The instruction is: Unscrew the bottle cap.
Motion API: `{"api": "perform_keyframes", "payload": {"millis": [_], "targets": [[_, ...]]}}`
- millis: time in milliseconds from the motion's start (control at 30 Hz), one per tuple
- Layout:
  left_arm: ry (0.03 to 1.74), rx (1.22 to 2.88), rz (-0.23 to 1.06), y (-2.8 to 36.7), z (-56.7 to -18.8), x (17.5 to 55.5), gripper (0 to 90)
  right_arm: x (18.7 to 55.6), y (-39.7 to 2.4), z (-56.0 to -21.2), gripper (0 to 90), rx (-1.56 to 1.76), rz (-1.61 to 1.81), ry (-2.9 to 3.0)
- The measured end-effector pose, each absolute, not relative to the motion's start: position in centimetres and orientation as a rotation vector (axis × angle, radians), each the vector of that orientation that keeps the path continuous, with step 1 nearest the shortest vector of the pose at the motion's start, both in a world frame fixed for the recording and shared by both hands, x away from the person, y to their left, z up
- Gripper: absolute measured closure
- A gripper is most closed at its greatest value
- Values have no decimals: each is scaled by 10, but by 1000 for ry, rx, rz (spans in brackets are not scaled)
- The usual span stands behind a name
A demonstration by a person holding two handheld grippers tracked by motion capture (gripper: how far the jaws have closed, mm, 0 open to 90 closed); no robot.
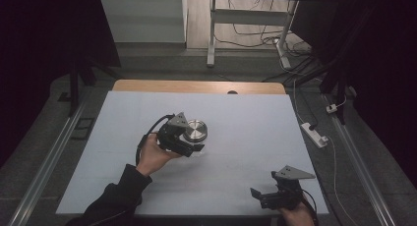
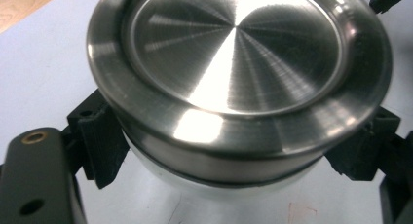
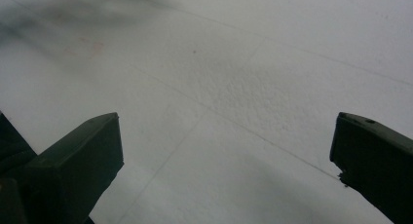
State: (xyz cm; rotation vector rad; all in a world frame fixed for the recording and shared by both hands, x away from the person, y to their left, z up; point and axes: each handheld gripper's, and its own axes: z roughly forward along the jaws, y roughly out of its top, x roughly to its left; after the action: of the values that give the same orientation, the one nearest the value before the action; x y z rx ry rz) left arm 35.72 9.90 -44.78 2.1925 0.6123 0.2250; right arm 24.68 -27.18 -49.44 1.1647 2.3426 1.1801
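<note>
On the pale counter (image 1: 231, 167), a little left of its middle, stands a round metal container (image 1: 195, 130) with a brushed steel lid, and the left tool (image 1: 189, 143) is clamped on it. In the left tool's own view the container (image 2: 238, 83) sits very close and large, its lid showing a shallow recessed disc inside a raised rim, with bright streaks of reflected light fanning out from the centre. The two black jaws press against the container's wall just under the lid's rim, one on each side, so the container sits squarely between them and is held. Whether its base touches the counter (image 2: 44, 63) or hangs just above it cannot be told. In the high view the left hand (image 1: 153, 155) grips the tool from the near side, a dark sleeve (image 1: 115, 199) running back to the bottom edge and a black cable looping over the wrist. The right tool (image 1: 265, 199) rests near the front right corner of the counter, well apart from the container, with the right hand (image 1: 296, 217) behind it. In its own view the right tool (image 3: 226, 156) has its jaws spread wide, with nothing between them but the bare white surface (image 3: 253, 73), crossed by a few faint lines.
</note>
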Motion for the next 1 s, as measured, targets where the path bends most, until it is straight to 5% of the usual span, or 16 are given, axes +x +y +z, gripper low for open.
{"api": "perform_keyframes", "payload": {"millis": [1000], "targets": [[560, 2202, 206, 92, -450, 353, 158, 274, -214, -452, 0, 895, 1365, 2414]]}}
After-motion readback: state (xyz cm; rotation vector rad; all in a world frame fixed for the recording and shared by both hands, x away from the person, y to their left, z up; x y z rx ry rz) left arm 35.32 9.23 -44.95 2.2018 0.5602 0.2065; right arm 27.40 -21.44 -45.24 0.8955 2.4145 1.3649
